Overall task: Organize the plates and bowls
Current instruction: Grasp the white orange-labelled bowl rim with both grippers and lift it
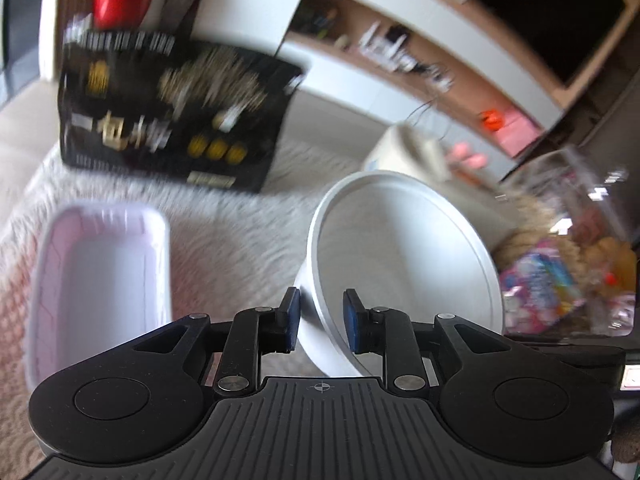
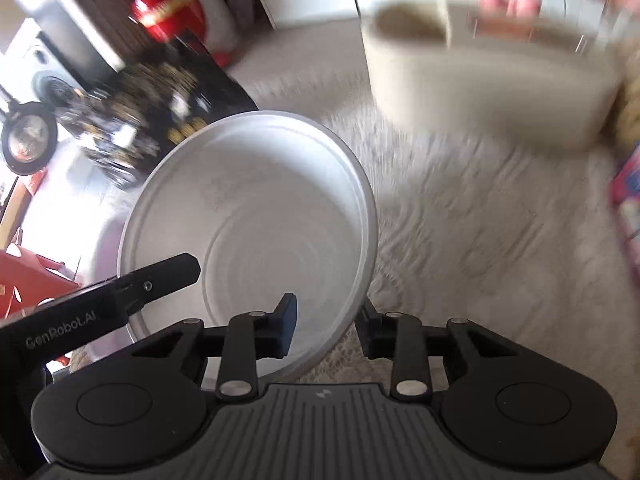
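Left gripper (image 1: pixel 319 320) angled down, pinching rim of white bowl (image 1: pixel 404 256), bowl tilted, lifted above shaggy rug (image 1: pixel 240 224). Right gripper (image 2: pixel 325 330) pitched steeply down, clamped on same bowl's wall. Pale rectangular tub (image 1: pixel 100 280) near rug's left edge.

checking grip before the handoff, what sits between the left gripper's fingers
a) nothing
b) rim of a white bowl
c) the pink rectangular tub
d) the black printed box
b: in the left wrist view the left gripper straddles the rim of the tilted white bowl, one blue pad outside the wall and one inside.
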Action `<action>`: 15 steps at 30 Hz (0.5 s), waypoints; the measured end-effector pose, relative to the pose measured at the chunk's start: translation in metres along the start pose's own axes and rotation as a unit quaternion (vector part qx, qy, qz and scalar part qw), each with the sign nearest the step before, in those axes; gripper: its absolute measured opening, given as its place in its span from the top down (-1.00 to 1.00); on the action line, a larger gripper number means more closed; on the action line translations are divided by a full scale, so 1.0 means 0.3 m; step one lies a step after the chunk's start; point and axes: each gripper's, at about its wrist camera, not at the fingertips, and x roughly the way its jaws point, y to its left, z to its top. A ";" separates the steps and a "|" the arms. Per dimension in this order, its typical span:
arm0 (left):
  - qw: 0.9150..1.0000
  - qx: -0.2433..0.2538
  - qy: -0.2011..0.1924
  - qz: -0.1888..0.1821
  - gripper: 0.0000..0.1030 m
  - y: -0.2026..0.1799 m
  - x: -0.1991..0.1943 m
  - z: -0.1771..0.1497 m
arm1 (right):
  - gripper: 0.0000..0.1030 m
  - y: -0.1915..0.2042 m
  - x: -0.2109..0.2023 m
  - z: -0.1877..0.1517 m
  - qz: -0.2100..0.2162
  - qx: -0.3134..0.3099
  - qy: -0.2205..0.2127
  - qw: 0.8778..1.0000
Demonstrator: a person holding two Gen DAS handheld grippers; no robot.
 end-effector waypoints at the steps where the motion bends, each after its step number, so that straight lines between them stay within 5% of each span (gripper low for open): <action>1: 1.000 0.007 -0.009 -0.005 0.51 -0.032 -0.043 -0.004 | 0.39 0.009 -0.064 -0.017 -0.002 -0.013 -0.021 1.000; 8: 0.998 0.051 -0.026 -0.035 0.51 -0.229 -0.302 -0.136 | 0.38 -0.007 -0.422 -0.214 -0.007 -0.039 -0.091 0.995; 15: 0.996 0.061 0.034 -0.055 0.50 -0.323 -0.320 -0.342 | 0.34 -0.130 -0.582 -0.450 -0.008 -0.018 -0.088 0.996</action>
